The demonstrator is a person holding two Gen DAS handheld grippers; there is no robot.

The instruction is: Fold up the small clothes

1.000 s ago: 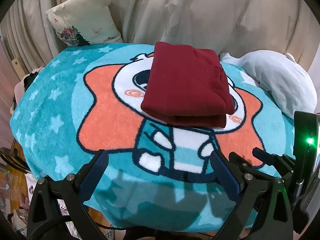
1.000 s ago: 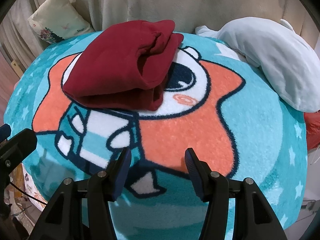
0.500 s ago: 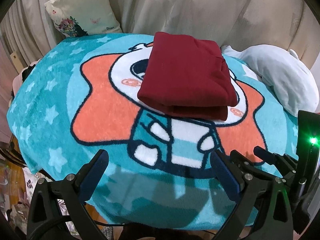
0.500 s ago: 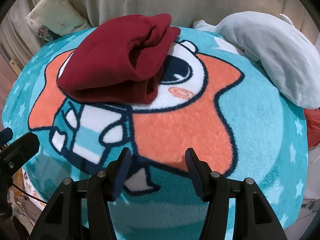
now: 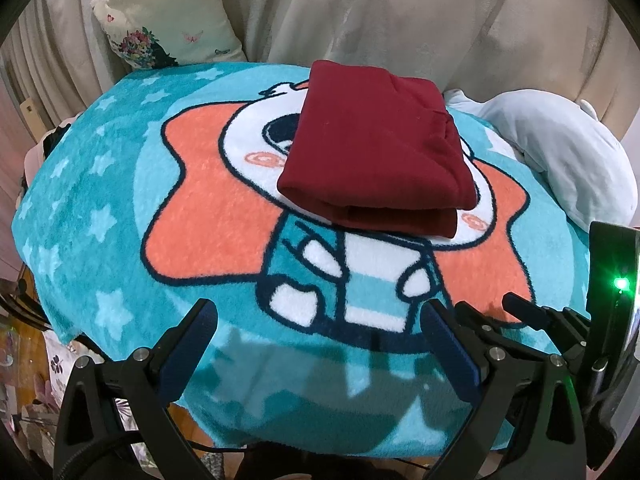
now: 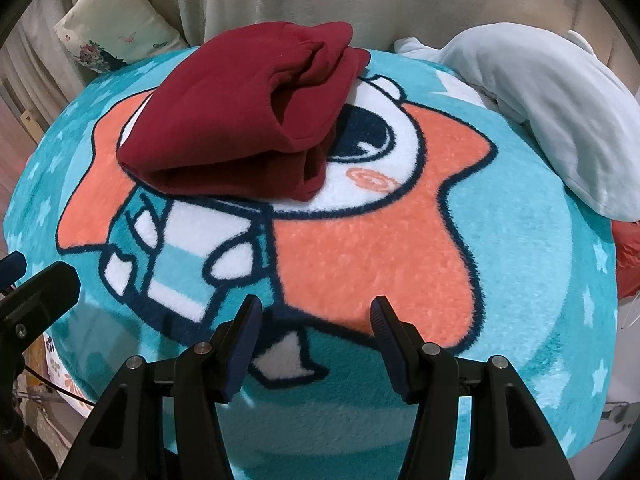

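Observation:
A dark red garment lies folded into a thick rectangle on the far half of a teal cartoon blanket. The right wrist view shows the same red garment from its open side, layers stacked, over the blanket. My left gripper hangs open above the blanket's near edge, well short of the garment, with nothing between its fingers. My right gripper is also open and empty near the front edge. Part of the right gripper shows at the left view's right side.
A pale blue-white garment lies heaped at the blanket's far right, also visible as a pale heap. A floral pillow leans against beige drapery behind. Something red sits off the right edge. Floor clutter shows at lower left.
Both grippers have drawn back and risen a little, so the blanket and folded garment sit slightly lower and farther in view. The garment itself has not moved.

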